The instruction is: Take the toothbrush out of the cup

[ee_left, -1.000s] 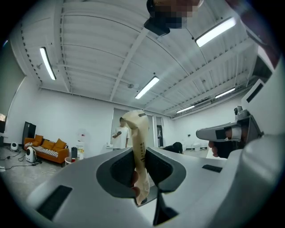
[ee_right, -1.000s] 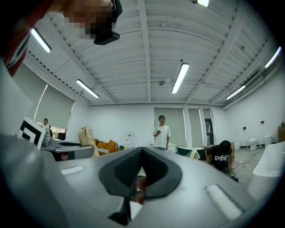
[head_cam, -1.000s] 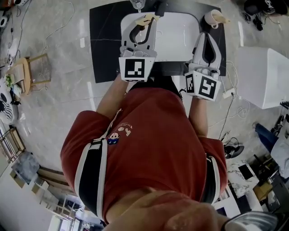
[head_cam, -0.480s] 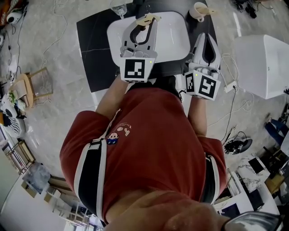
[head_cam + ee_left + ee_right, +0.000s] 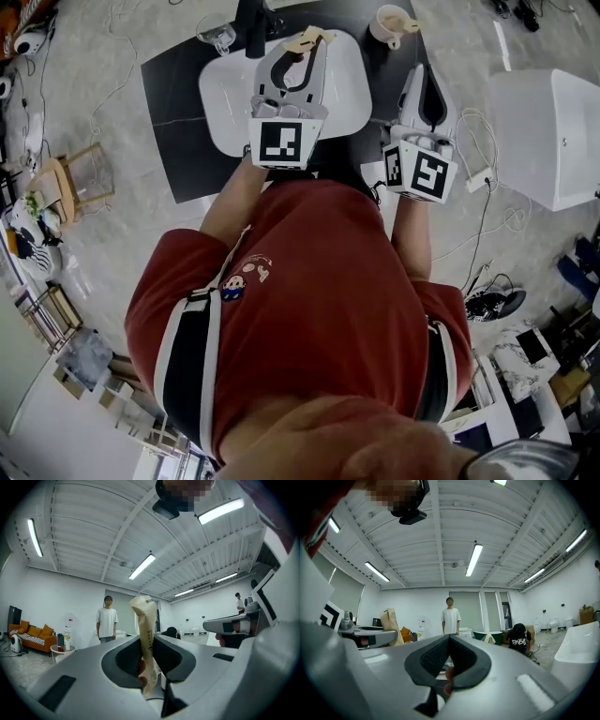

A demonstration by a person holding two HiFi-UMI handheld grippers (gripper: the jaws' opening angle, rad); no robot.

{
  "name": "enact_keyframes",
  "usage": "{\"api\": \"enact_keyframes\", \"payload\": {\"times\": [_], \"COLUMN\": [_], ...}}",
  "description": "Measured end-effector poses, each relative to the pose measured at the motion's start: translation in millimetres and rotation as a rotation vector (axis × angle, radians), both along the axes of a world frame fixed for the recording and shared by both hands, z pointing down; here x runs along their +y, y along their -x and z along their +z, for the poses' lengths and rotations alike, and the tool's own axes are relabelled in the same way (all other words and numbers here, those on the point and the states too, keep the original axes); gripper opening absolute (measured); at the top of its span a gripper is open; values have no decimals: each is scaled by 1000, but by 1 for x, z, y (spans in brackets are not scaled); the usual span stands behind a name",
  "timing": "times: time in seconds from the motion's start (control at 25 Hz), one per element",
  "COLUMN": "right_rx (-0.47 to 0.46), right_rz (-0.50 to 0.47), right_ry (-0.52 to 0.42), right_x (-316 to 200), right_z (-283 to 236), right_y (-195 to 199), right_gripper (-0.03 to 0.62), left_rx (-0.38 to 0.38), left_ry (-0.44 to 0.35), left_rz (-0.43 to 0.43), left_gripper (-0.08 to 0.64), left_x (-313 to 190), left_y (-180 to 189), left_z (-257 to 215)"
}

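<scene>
**A:** so what else is lying around in there?

**B:** white rounded ceramic basin (image 5: 220, 94) sitting on a black slab (image 5: 173, 122); black tap (image 5: 253, 23) at its far edge, clear glass (image 5: 216, 33) just beside it; big white box (image 5: 553, 131) off right; small wooden stool (image 5: 80, 178) left; orange sofa (image 5: 33, 634) by the wall; person in a white T-shirt (image 5: 107, 620) standing further back

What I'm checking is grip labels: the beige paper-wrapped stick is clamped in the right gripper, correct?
No. The beige paper-wrapped stick is clamped in the left gripper; the left gripper view shows it between that gripper's jaws.
</scene>
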State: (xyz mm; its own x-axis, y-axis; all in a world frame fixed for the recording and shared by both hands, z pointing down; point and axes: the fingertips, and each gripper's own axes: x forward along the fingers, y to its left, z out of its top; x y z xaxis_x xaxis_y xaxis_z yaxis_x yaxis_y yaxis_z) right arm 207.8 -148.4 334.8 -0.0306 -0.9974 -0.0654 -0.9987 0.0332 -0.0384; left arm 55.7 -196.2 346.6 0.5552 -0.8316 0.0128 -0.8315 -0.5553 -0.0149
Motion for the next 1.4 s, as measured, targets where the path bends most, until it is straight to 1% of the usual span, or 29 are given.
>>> {"api": "enact_keyframes", "payload": {"times": [0.16, 0.4, 0.44, 0.6, 0.8, 1.04, 1.2, 1.4], "right_rx": [-3, -12, -19, -27, -2, -4, 2, 7], "right_rz": [-31, -88, -104, -144, -179, -200, -235, -265], "right_ry": [19, 68, 79, 113, 172, 228, 272, 290], "right_x": [-13, -35, -39, -53, -70, -88, -97, -111], "right_z": [7, 35, 40, 60, 88, 116, 135, 149], "right_y": [-10, -23, -23, -27, -27, -28, -28, -26], "right_gripper": [11, 18, 69, 96, 161, 179, 189, 192], "left_rx": [-16, -38, -46, -79, -99, -120, -138, -159], "left_ry": [3, 44, 49, 65, 105, 126, 143, 175], "left_rz": [-5, -29, -33, -51, -79, -115, -125, -145], "left_gripper": [64, 64, 64, 64, 64, 64, 64, 64], "left_x": [-9, -21, -23, -29, -36, -48, -51, -56], "left_y": [-16, -37, -39, -47, -52, -56, -62, -63], "left_z": [2, 20, 24, 34, 48, 60, 66, 76]}}
